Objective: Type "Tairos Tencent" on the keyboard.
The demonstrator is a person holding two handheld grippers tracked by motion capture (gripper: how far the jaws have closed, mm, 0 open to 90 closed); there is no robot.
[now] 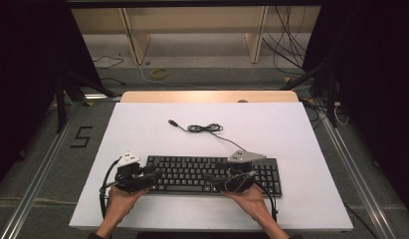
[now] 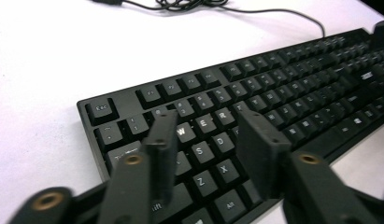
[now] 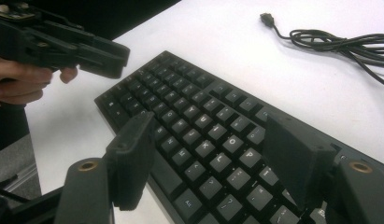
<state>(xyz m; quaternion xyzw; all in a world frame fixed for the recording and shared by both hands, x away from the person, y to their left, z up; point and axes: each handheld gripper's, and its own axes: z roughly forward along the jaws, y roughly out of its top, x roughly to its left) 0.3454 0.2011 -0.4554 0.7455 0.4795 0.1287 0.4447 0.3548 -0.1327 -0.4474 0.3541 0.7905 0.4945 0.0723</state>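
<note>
Over the keyboard (image 1: 212,174), both tongs hover open

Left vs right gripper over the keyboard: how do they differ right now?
The left gripper hovers over the keyboard's letter keys near its Esc end; the right gripper hovers over the letter keys farther toward the other end. The right gripper's fingers stand wider apart than the left gripper's fingers. Both are open, hand-held and grip nothing.

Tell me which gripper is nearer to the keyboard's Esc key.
Left. The left gripper hovers over the Q-W-E-R keys, just beside the Esc key at the keyboard's left end. The right gripper hangs over the keyboard's right half, much farther off.
</note>
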